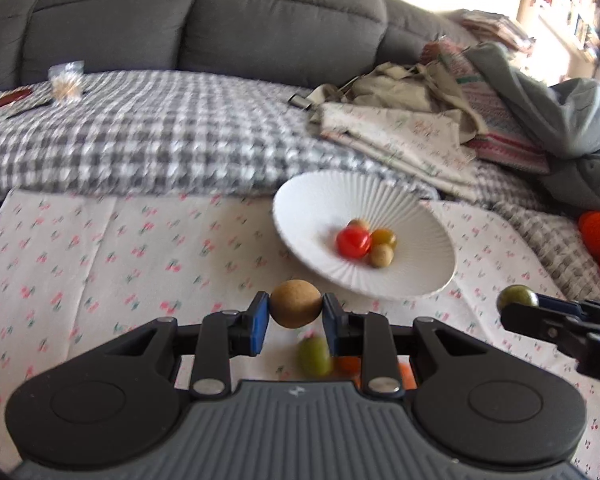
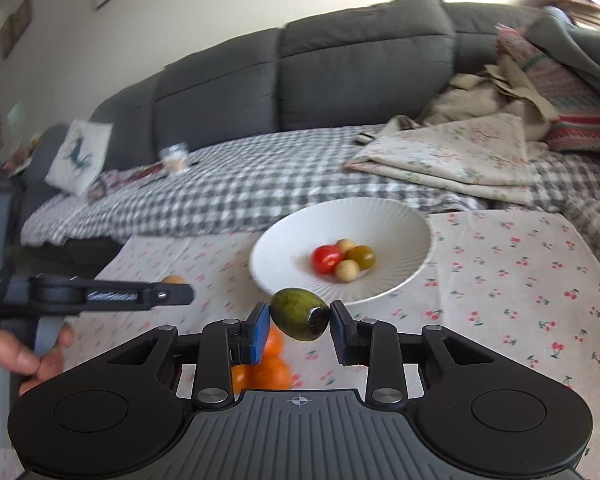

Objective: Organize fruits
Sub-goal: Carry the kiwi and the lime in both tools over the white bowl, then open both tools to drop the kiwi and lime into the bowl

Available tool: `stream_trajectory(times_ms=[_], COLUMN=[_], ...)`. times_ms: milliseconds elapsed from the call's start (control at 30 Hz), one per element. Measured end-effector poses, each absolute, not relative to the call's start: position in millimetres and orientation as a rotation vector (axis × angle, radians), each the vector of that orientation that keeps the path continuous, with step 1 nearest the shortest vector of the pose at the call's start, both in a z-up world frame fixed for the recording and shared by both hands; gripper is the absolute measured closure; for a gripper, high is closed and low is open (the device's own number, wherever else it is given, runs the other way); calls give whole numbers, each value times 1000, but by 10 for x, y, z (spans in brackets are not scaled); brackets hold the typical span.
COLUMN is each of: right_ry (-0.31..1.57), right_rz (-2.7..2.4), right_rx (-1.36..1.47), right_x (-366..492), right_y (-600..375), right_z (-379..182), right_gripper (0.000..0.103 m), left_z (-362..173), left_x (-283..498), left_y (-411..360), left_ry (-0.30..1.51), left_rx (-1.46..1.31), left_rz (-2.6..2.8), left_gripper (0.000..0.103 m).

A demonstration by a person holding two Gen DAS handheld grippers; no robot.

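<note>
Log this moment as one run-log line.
left gripper: shut on tan fruit | right gripper: shut on green fruit | white bowl: four fruits

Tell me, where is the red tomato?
The red tomato lies in the white bowl mid-table in both views, touching three smaller fruits, beyond both claws.

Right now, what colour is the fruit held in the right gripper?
Dark green, with a darker end; the green fruit shows best in the right wrist view.

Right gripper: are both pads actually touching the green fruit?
Touching. In the right wrist view the right gripper has its blue pad pressed against one end of the green fruit and its dark pad against the other; the fruit hangs above the tablecloth.
</note>
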State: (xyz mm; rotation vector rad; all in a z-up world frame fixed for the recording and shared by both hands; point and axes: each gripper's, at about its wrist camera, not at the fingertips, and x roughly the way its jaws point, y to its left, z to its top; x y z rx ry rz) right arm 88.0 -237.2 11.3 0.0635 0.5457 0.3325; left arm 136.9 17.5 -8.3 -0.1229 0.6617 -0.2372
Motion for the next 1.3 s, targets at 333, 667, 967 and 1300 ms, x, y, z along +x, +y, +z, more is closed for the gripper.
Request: stream_trajectory(times_ms=[333, 667, 967, 1300], right_ry=[544, 561, 600, 573], right_rz=[271, 263, 254, 236], right_rx=[45, 8, 3, 45], right_x=[1354, 1771, 1904, 1826], right_y=[-2427, -2399, -2328, -2393], right_z=[26, -100, -257, -99], right_gripper=[72, 72, 71, 53], left_z=[-137, -338, -465, -289], left_x=[1740, 2024, 2079, 1990], left_y=[-193, -510, -617, -487], left_ry=[621, 642, 651, 616], left_rx=[-70, 9, 60, 33], left_rz=[-346, -386, -382, -360], left_gripper=[76, 76, 76, 50])
